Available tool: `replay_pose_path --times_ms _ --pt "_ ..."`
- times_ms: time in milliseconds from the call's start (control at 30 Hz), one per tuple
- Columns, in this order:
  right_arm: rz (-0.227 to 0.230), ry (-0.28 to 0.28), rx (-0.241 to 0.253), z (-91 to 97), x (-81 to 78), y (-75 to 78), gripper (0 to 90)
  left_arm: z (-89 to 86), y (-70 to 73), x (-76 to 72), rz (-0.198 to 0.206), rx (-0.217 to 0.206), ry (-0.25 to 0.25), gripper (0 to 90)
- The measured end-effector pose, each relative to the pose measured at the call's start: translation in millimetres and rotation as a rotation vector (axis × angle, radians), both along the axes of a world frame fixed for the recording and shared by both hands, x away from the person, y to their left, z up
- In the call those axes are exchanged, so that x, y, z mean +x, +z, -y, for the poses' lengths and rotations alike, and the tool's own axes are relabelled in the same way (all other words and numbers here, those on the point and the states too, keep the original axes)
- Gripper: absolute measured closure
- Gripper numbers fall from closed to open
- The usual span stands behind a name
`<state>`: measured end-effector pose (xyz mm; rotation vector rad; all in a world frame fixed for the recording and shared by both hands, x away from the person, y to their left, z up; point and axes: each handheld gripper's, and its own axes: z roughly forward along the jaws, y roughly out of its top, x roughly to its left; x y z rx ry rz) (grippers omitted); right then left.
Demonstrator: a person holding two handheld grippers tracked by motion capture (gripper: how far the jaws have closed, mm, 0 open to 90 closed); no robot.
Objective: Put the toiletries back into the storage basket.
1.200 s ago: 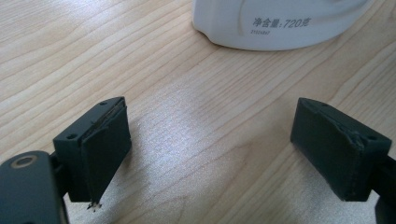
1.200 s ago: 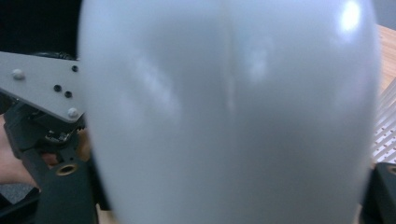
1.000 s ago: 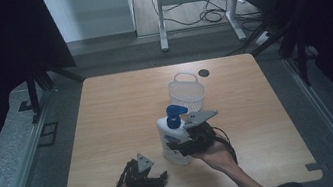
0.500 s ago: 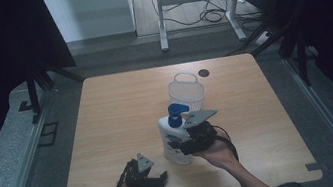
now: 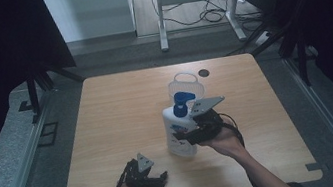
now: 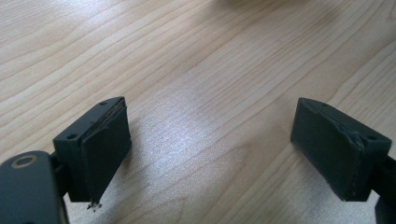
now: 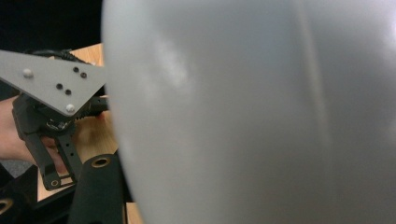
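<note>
Smooth white bottle [image 5: 179,134] between right tongs [image 5: 185,135]

No readable text came through anywhere; the white pump bottle [image 5: 179,131] carried a dark label patch on its front in the high view, but its print was too small and blurred to make out; up close in the right gripper view its side [image 7: 252,112] was plain white.

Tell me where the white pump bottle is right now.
In the high view the white pump bottle stands upright near the table's middle, just in front of the white basket, with the right gripper against its right side.
</note>
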<state>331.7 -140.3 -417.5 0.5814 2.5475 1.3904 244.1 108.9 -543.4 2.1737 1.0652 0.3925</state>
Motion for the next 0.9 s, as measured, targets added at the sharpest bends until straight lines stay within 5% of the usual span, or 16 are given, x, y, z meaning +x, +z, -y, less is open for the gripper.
replay_pose_path --times_ms 900 --pt "0.020 0.058 0.036 23.2 40.1 39.5 37.6 0.3 0.1 0.3 -0.001 -0.001 -0.004 11.6"
